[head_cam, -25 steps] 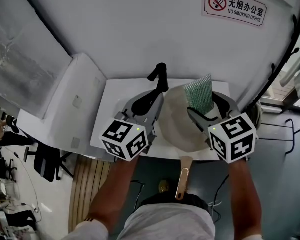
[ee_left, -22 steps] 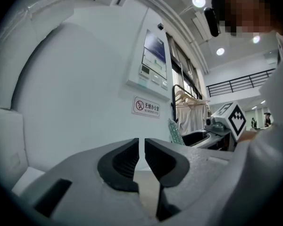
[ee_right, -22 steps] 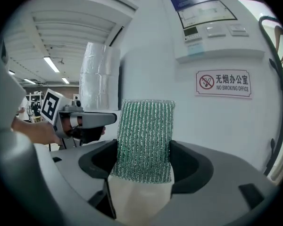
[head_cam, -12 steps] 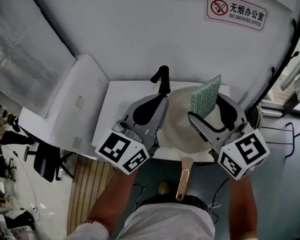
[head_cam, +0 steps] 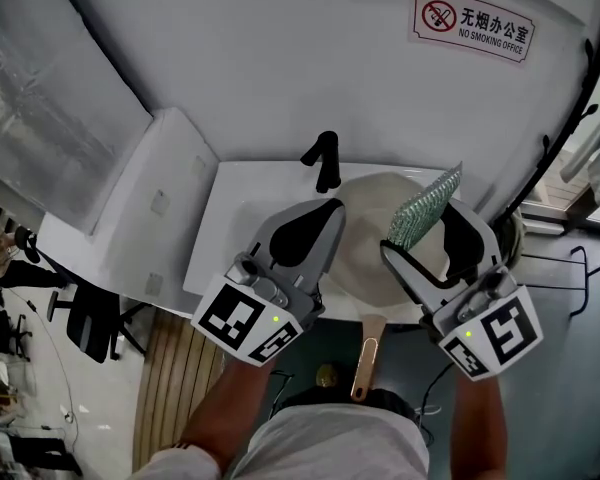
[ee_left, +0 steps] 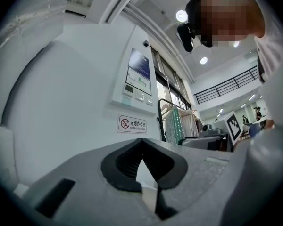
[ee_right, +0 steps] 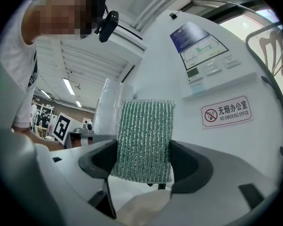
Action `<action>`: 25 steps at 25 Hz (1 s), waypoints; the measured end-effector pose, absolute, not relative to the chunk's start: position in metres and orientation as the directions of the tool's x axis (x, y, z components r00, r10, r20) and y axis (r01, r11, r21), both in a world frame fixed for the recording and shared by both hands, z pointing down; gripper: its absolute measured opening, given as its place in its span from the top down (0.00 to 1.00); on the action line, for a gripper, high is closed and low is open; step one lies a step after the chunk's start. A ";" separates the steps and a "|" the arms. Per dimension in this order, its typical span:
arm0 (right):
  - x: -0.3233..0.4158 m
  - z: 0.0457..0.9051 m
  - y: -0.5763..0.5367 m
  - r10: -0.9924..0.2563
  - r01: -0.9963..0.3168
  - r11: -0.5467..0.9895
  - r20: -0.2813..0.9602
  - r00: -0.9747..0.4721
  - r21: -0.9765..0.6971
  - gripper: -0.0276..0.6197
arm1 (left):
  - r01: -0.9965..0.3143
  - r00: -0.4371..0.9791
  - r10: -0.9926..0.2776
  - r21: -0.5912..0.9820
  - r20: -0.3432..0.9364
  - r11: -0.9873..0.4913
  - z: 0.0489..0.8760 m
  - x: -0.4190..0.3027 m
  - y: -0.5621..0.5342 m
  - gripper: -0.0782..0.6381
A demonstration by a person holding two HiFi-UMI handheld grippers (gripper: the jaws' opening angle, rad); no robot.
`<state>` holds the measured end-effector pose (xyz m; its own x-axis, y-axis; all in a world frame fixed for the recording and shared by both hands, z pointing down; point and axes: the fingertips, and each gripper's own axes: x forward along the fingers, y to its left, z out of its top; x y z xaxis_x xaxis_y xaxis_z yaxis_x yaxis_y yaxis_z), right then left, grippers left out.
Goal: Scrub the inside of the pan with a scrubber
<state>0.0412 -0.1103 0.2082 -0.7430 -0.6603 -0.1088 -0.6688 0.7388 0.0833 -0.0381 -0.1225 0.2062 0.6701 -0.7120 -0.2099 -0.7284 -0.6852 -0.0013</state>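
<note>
The left claw (head_cam: 323,213) has just been closing, and its jaws now meet with nothing between them. The right claw (head_cam: 427,233) grips the green mesh scrubber (head_cam: 426,208), which leans more to the right than one second ago. Both claws have come nearer to the camera since then. Below them the round cream pan (head_cam: 365,243) lies on the white tabletop (head_cam: 240,208), with its wooden handle (head_cam: 367,353) past the near edge. Behind the pan stands a black angled piece (head_cam: 325,158).
</note>
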 end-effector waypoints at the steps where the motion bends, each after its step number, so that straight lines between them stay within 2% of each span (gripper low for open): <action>1: 0.041 0.208 -0.109 -0.658 -0.667 0.740 -0.115 -0.744 0.087 0.42 | -0.727 0.672 -0.709 -0.006 -0.213 -0.687 0.205 -0.037 -0.121 0.87; 25: 0.036 0.217 -0.099 -0.647 -0.658 0.743 -0.124 -0.753 0.123 0.43 | -0.715 0.687 -0.693 -0.031 -0.219 -0.698 0.211 -0.027 -0.107 0.87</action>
